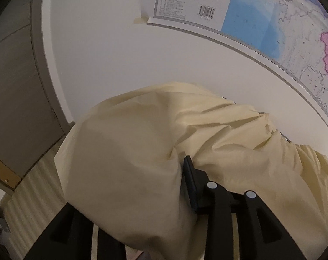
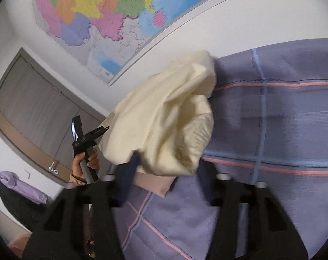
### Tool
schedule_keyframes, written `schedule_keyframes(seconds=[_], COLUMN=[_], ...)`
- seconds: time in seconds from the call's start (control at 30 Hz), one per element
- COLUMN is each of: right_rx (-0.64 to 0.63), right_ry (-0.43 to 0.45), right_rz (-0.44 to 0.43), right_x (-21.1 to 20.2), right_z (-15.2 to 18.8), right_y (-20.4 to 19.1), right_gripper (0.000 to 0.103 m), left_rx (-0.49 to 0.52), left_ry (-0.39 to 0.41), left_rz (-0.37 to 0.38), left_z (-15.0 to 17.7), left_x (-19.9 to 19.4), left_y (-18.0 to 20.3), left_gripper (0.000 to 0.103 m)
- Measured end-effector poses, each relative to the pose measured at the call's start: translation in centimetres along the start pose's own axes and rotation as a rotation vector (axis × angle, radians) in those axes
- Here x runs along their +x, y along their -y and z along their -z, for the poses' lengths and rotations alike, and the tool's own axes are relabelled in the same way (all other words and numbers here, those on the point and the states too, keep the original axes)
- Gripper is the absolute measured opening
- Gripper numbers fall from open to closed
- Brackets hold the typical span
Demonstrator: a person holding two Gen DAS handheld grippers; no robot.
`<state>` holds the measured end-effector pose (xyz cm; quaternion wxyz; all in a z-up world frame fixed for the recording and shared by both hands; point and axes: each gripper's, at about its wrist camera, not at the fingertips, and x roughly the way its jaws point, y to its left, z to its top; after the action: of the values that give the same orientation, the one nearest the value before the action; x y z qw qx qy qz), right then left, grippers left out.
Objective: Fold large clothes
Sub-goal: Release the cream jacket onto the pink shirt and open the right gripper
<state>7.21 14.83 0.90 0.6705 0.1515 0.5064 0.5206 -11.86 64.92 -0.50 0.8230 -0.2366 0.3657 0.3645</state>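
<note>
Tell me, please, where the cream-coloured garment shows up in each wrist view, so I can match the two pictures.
Left wrist view: the cream garment fills the lower centre, bunched over the left gripper.
Right wrist view: the cream garment hangs at centre, above the plaid bed cover.
Shared landmark: the wall map, top right in the left view, top left in the right.

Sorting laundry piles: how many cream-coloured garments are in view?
1: the cream garment hangs bunched between both grippers, above the purple plaid bedsheet, in front of the wall map. More may be hidden in its folds.

Both grippers low (left hand-held)
</note>
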Motion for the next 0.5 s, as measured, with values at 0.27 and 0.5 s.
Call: schedule_keyframes(seconds=[0.27,0.5], right_rx=[-0.061,-0.229], right_ry=[-0.185,-0.177], right_rz=[0.042,0.097], right_x=[5.0,3.4], right_z=[1.8,1.3], right_y=[-2.0,-5.8], right_gripper=[0.019,0.035], left_rx=[0.058,0.037], left_ry=[-0.008,0.055], left_rz=[-0.136,-0.023], left_z=[1.0,0.9], left_x=[-3.1,-6.6], left_y=[0.7,0.2], left_gripper=[0.047,0.047])
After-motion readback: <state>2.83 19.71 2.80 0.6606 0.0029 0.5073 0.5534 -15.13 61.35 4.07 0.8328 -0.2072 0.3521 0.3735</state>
